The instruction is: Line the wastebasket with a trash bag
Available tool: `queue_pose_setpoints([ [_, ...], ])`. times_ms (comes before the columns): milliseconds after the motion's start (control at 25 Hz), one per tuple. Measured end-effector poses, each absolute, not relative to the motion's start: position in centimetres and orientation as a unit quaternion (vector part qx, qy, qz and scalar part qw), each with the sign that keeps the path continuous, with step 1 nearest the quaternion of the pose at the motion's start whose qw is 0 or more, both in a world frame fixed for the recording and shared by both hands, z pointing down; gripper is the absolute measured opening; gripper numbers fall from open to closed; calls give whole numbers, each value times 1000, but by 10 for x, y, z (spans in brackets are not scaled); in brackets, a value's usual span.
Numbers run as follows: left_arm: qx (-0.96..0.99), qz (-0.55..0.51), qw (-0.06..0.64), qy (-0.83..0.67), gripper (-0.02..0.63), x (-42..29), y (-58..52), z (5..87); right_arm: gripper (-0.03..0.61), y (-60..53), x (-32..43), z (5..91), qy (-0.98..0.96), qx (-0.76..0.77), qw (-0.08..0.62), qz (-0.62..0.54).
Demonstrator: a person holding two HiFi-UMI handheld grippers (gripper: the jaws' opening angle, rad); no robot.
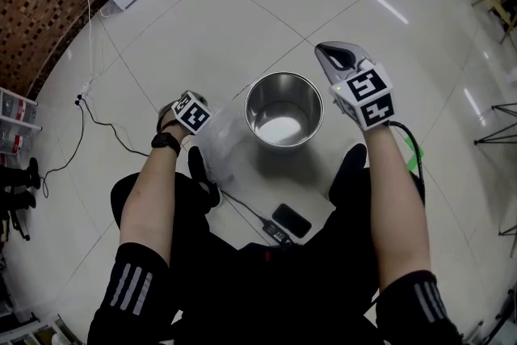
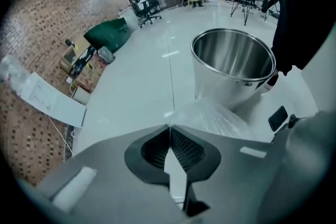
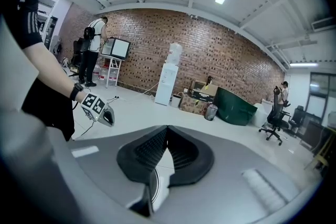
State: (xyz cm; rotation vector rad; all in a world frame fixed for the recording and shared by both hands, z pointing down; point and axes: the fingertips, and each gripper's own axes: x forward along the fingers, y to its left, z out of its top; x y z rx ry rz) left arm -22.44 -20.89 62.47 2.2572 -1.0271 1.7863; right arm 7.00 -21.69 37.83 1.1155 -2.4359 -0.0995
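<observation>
The glossy white tile floor (image 1: 242, 12) looks slick under everything. On it the wastebasket (image 1: 283, 110) stands upright between my grippers, bare steel and unlined. The clear trash bag (image 1: 220, 143) is bunched against its left side. My left gripper (image 2: 169, 127) has its tongs pressed together on what looks like a thin fold of that film. The right gripper (image 3: 167, 127) is closed on nothing, by the rim's right. Such a small pinch may slip, or hold one layer so the mouth stays shut. Dragging the bag could skid the basket.
</observation>
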Motion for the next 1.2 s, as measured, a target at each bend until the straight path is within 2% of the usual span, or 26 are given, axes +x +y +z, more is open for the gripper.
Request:
queue_pose_setpoints([
  [280, 763, 534, -51, -360, -6, -193, -240, 518, 8, -217, 74, 374, -884, 410, 221, -37],
  [640, 817, 451, -156, -325, -6, -84, -234, 416, 8, -213, 77, 368, -884, 418, 208, -37],
  [960, 843, 463, -186, -199, -6, 22, -178, 463, 8, -216, 89, 364, -880, 432, 194, -28],
  [1200, 853, 481, -156, -126, -6, 64, -137, 534, 8, -219, 91, 364, -881, 434, 190, -20],
])
